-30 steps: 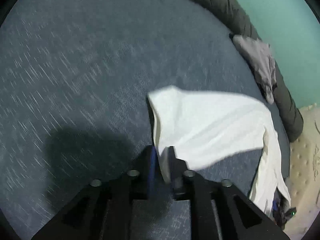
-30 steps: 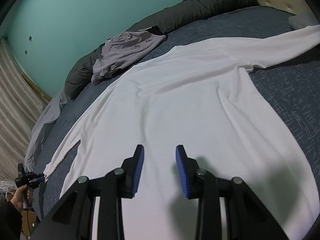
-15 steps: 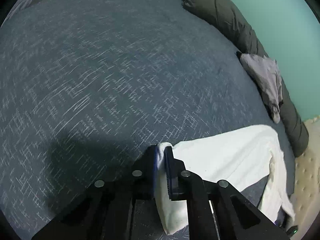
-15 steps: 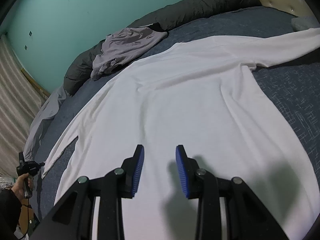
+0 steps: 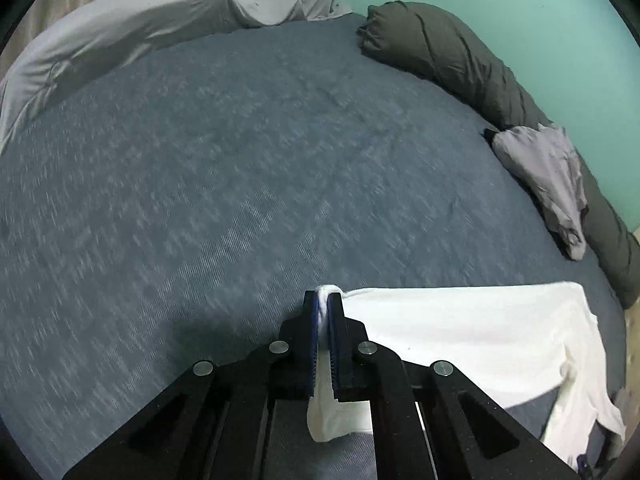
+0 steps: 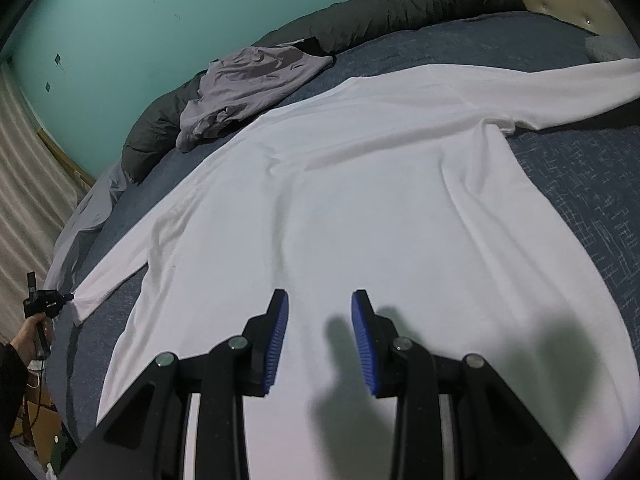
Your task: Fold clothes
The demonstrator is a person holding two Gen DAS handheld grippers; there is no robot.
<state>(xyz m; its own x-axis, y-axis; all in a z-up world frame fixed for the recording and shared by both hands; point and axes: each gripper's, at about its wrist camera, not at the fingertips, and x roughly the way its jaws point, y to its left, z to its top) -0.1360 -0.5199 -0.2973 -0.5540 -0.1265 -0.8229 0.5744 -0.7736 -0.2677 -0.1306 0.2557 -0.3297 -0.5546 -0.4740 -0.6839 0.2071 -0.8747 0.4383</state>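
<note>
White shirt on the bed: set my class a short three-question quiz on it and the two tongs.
1. True or false: the left tongs are shut on a sleeve of the shirt.
2. The right tongs are: A) shut on the shirt B) open above the shirt C) holding the grey garment.
3. Fill in: the grey garment lies partly on the dark rolled ____.

Key: 1 true; 2 B; 3 duvet.
</note>
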